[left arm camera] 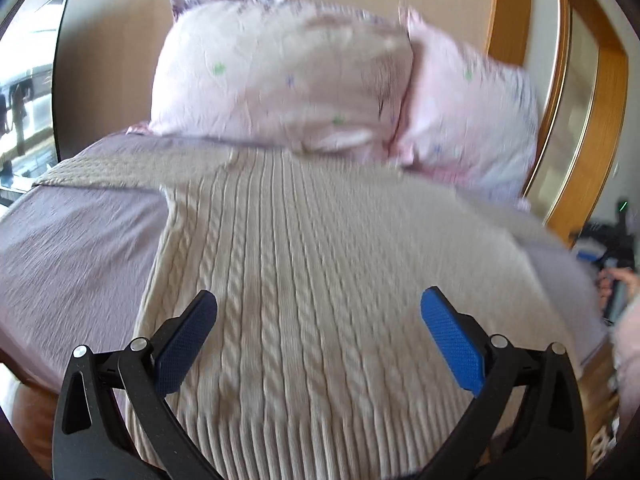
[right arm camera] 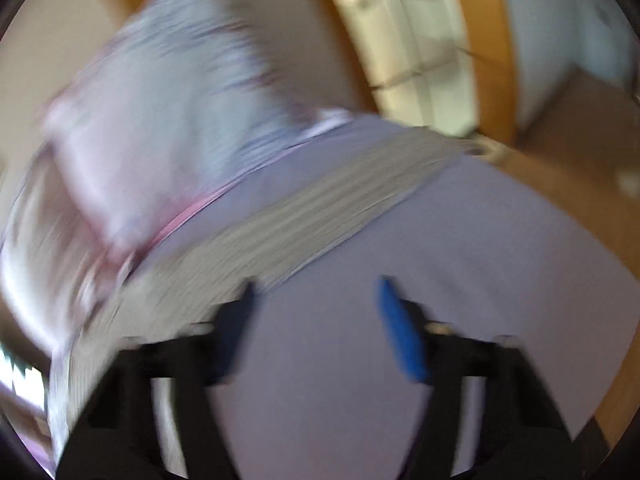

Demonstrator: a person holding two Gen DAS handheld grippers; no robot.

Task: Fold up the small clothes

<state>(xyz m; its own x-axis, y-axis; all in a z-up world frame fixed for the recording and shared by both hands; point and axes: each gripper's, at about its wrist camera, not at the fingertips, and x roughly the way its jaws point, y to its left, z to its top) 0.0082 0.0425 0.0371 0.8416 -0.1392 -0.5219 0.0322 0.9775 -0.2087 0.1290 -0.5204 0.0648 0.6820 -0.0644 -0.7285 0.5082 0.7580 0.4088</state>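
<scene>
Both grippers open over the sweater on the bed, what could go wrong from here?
1. The right wrist view is heavily motion-blurred; the right gripper, open, sits by the edge of the beige cable-knit sweater and may pinch the lilac bedsheet instead.
2. The left gripper, open over thick knit, might grab only the top layer.
3. The sweater's top reaches the pink floral pillows; a fold there may snag.

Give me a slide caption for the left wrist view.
Open left gripper hovers over a beige cable-knit sweater spread on a lilac bedsheet, pink pillows behind.
</scene>
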